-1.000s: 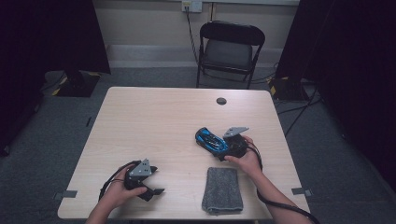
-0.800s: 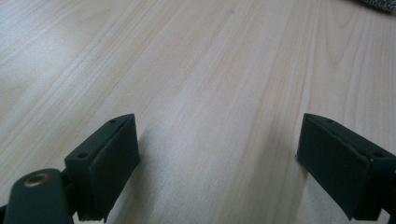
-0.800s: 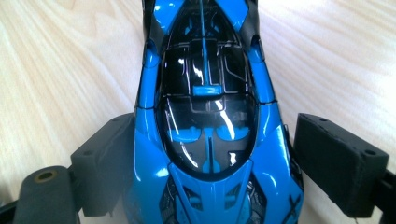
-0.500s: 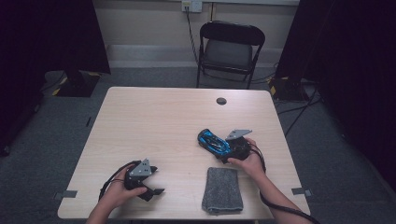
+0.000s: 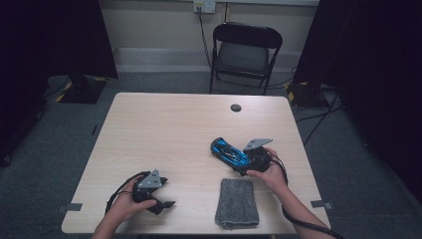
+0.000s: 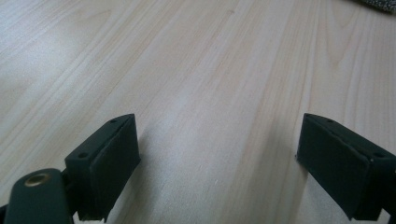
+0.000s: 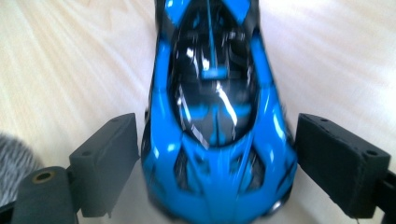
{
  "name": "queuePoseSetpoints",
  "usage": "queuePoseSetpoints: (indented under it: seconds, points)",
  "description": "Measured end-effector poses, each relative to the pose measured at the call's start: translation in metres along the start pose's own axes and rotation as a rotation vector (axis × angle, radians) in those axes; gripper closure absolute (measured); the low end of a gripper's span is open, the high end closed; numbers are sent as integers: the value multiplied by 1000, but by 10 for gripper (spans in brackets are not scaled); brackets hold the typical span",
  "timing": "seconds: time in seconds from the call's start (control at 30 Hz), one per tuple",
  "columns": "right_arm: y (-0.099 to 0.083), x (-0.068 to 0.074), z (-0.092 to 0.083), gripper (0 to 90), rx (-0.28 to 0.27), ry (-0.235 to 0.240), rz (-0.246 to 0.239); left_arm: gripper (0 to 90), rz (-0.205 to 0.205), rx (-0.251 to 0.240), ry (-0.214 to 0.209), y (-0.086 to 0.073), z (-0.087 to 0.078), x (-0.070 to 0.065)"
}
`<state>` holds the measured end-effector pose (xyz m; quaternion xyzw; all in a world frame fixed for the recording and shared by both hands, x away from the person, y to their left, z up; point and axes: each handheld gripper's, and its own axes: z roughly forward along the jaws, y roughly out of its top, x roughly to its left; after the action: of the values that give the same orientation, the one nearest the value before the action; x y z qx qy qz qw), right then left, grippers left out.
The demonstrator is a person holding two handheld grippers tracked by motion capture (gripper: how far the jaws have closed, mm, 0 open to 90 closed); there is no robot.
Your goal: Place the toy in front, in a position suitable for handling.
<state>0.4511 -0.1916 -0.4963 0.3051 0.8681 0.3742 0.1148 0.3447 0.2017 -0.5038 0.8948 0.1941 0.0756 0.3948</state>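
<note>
A blue and black toy car point(image 5: 229, 151) lies on the light wooden table point(image 5: 164, 129), right of centre. My right gripper point(image 5: 240, 162) is open, its jaws standing on either side of the car's near end. In the right gripper view the car point(image 7: 217, 116) sits between the two pads point(image 7: 109, 158) with a narrow gap on each side. A folded grey cloth point(image 5: 237, 202) lies near the front edge, just below the right hand. My left gripper point(image 5: 165, 194) rests open at the front left, and between its jaws point(image 6: 217, 158) there is bare wood.
A small black round disc point(image 5: 236, 107) sits near the table's far edge. A black folding chair point(image 5: 245, 52) stands behind the table. An edge of the grey cloth point(image 7: 11, 158) shows at the left of the right gripper view.
The right hand and gripper have shifted slightly to the right at the car's near end. The left gripper has stayed in place.
</note>
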Motion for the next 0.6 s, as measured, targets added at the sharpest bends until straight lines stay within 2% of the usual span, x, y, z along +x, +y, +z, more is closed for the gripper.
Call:
queuePoseSetpoints:
  seconds: [0.07,0.2,0.3,0.37,0.4,0.47,0.6]
  points:
    - [-6,0,0,132,15,-20,-8,121,0,0,0,0,0,0]
    - [-11,-1,-2,145,-9,-19,-13,120,-3,1,3,0,0,0]
    - [-13,-1,-2,207,-26,-16,-14,120,-7,-1,2,0,0,0]
    - [-13,1,-3,239,-34,-14,-24,129,-21,-4,12,1,0,-1]
    - [-13,1,-3,239,-34,-15,-21,146,-42,-18,3,1,1,-2]
    - [-13,1,-3,239,-34,-16,-20,158,-54,-5,-9,5,2,-4]
    - [-13,1,-3,240,-34,-15,-20,167,-46,1,-30,20,6,-16]
